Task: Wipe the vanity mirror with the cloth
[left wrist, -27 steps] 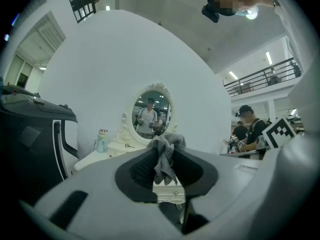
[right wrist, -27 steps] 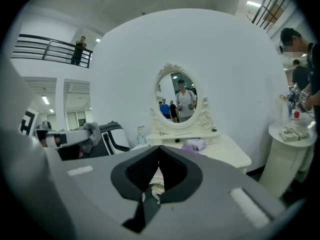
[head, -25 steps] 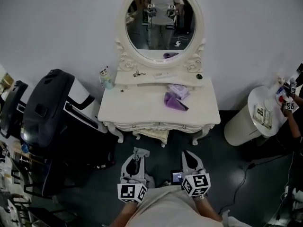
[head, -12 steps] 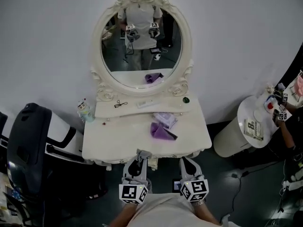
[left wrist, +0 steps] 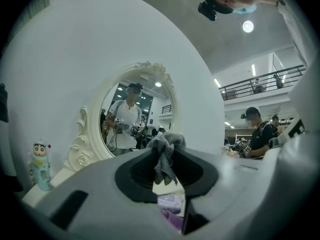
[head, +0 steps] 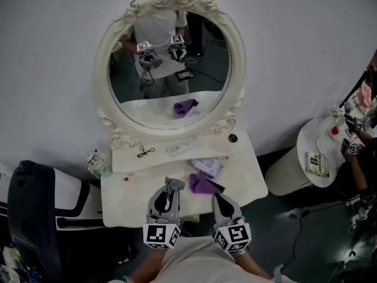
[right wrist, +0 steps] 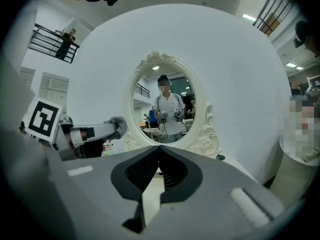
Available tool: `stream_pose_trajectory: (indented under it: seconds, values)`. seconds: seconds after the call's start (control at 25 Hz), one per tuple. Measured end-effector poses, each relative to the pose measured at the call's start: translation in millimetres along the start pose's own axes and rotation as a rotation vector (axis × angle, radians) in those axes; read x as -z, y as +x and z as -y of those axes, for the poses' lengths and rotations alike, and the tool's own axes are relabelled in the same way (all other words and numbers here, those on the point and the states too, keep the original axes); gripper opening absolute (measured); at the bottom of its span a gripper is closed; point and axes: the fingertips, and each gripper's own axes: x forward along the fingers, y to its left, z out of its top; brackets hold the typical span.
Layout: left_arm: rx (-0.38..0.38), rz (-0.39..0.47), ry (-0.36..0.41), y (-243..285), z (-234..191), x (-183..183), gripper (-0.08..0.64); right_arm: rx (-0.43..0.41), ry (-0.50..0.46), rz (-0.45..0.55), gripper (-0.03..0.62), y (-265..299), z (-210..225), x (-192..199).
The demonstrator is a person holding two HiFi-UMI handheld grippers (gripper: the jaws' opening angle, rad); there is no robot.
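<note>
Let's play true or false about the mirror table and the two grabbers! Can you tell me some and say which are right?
1. The left gripper holds a grey cloth. True.
2. The right gripper holds a cloth too. False: its jaws are shut with nothing between them.
3. A purple cloth lies on the table. True.
4. The grey cloth is touching the mirror. False: it is over the front of the table, well short of the glass.
5. The little figure stands right of the mirror. False: it stands at the left.
</note>
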Motion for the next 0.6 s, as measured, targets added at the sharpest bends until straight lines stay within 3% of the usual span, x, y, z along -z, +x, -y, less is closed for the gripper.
stream_pose_trajectory:
  seconds: [0.28,0.6]
  values:
    - [0.061,0.002,0.028,80.5,-0.9,-21.2,0.081,0.076,0.07,-0.056,0.008,26.9,50.5,9.8]
    - [0.045,0.04,0.007,179.3,5.5,-113.8,0.081,-0.022,0.08,-0.09,0.008,67.6,100.1,2.7]
